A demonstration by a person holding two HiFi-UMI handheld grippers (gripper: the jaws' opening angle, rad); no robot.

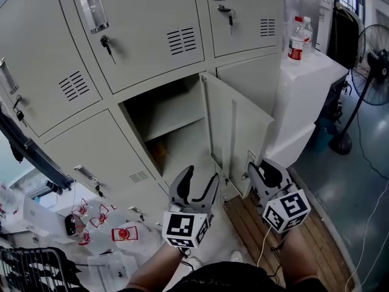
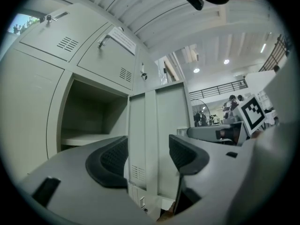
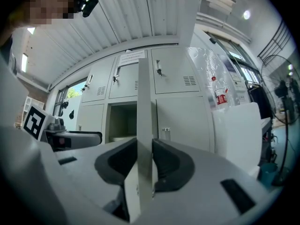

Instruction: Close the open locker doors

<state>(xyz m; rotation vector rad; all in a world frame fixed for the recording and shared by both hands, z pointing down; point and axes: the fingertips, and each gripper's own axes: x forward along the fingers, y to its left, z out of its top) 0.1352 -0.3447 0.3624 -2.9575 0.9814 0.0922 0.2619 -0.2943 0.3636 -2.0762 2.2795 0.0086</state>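
Left claw (image 1: 201, 174) wide apart, right claw (image 1: 258, 166) clamped, both level.

We see a smooth grey floor (image 1: 346, 181) with a slatted wooden platform (image 1: 249, 221) laid on it. A black standing fan (image 1: 372, 59) stands at the right, near a white counter (image 1: 307, 84) carrying two water bottles (image 1: 296, 44). Round lights (image 2: 226, 61) glow in the ribbed ceiling (image 3: 117, 22).

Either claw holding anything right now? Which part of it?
Right claw is clamped on the free vertical edge of the open locker door, low down. Left claw is open, holding nothing.
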